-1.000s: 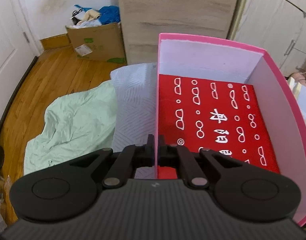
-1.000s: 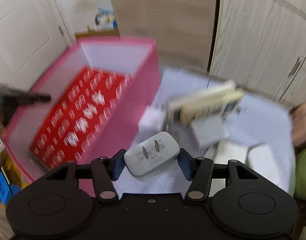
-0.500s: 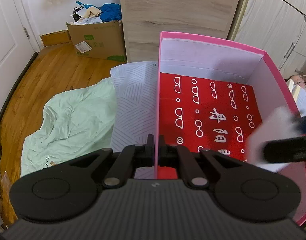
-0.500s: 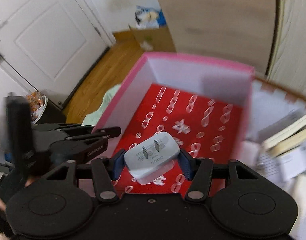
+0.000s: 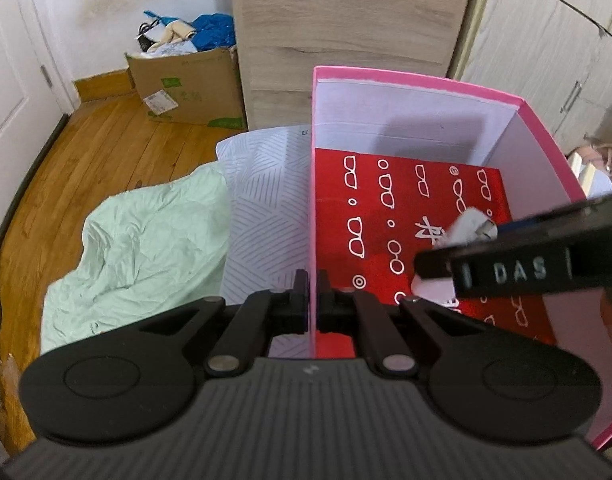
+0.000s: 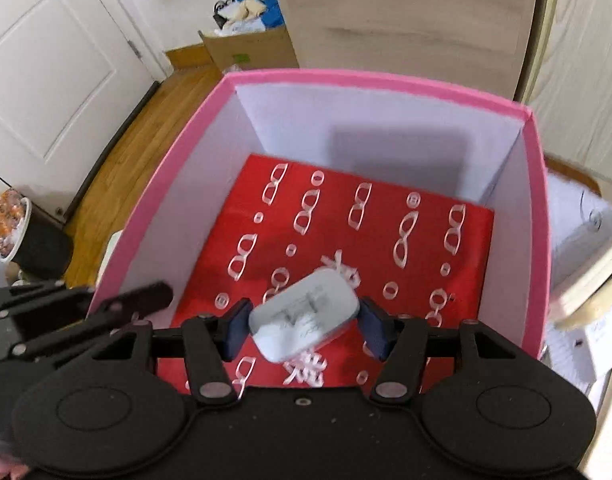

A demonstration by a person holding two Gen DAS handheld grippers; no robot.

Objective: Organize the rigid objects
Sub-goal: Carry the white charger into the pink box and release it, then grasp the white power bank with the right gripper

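A pink box (image 5: 417, 80) with white inner walls and a red patterned floor stands open; it also shows in the right wrist view (image 6: 385, 84). My left gripper (image 5: 313, 308) is shut on the box's left wall. My right gripper (image 6: 304, 330) hangs over the box floor with its blue pads spread. A grey-white charger plug (image 6: 304, 318) sits tilted and blurred between the pads with a gap on each side. In the left wrist view the right gripper (image 5: 517, 268) reaches in from the right, and the charger (image 5: 471, 226) shows beyond it.
A mint sheet (image 5: 146, 248) and a striped white cloth (image 5: 266, 208) lie left of the box. A cardboard box (image 5: 186, 84) stands on the wooden floor by a wardrobe. Books and papers (image 6: 585, 280) lie right of the pink box.
My right gripper moved left over the box and lowered inside it. Its pads have spread and the charger has tilted loose between them. My left gripper kept its hold on the wall.
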